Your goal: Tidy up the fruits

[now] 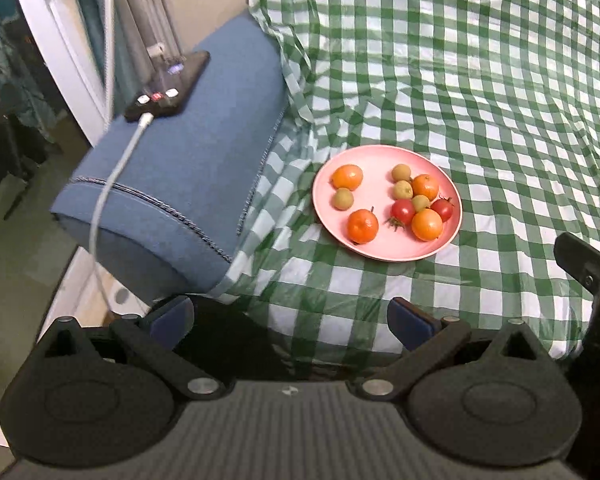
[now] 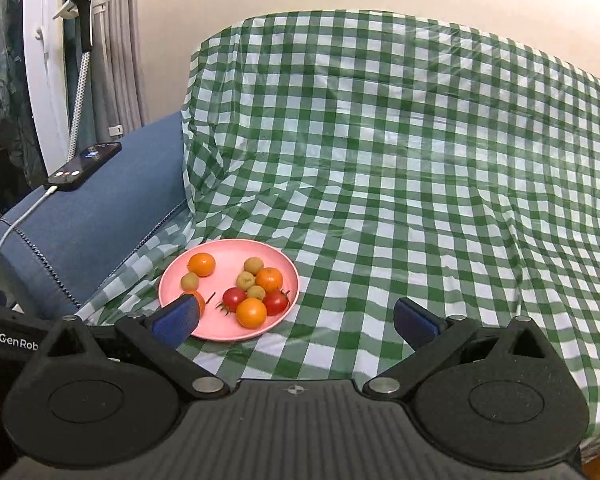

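Note:
A pink plate (image 1: pixel 384 160) (image 2: pixel 224 250) lies on the green checked cloth and holds several small fruits: orange ones (image 1: pixel 427 224) (image 2: pixel 251 312), red tomatoes (image 1: pixel 403 211) (image 2: pixel 275 302) and pale green-brown ones (image 1: pixel 343 199) (image 2: pixel 253 265). My left gripper (image 1: pixel 290 318) stands open well short of the plate, nothing between its fingers. My right gripper (image 2: pixel 296 316) is open too and empty; its left finger (image 2: pixel 176 318) covers part of one orange fruit at the plate's near edge. A part of the right gripper (image 1: pixel 588 276) shows at the right edge of the left wrist view.
The checked cloth (image 1: pixel 480 80) (image 2: pixel 420 160) drapes a sofa seat and back. A blue armrest (image 1: pixel 188 168) (image 2: pixel 100 208) lies left of the plate, with a black phone (image 1: pixel 168 86) (image 2: pixel 86 164) on a white cable (image 1: pixel 112 184) on top. A white ring stand and curtains stand far left.

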Demonstrator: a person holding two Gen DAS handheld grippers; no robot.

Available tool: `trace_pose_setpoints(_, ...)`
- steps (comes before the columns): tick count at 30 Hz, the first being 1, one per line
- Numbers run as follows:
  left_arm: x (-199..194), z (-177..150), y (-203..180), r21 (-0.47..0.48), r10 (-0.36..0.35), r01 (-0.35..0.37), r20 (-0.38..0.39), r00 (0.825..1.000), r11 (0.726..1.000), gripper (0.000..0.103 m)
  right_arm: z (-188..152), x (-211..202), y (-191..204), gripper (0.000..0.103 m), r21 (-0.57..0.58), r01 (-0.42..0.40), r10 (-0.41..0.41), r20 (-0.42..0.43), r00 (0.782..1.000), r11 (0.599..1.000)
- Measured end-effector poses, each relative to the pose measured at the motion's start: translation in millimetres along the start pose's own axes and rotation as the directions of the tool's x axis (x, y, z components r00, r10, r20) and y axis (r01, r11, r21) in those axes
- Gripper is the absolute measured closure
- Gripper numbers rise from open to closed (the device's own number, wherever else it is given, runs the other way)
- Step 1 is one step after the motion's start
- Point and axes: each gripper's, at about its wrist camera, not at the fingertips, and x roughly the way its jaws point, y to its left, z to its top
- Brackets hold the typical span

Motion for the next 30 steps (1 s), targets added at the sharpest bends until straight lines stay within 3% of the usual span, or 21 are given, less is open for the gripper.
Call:
trace_pose_setpoints(4,-17,-9,-1,0.016,0.026,-0.026,0.036,0.999,1.000,0.000,-4,-15,4,0.001,-0.022,0.028,-0.027,0.016,0.999,0.999)
trace_pose_setpoints(12,-34,-12,3,0.008,-0.013,0.012,0.072,0.997,1.000,0.000,-4,-32,10,0.001,-0.040,0.028,-0.028,0.020,0.999,0.999)
trace_pose_setpoints(30,-10,-11,-2,0.009,-0.094,0.094,-0.008,0.996,0.996,0.000,-8,-28,-1,0.001,-0.030,0.037,-0.038,-0.011,0.999,0.999)
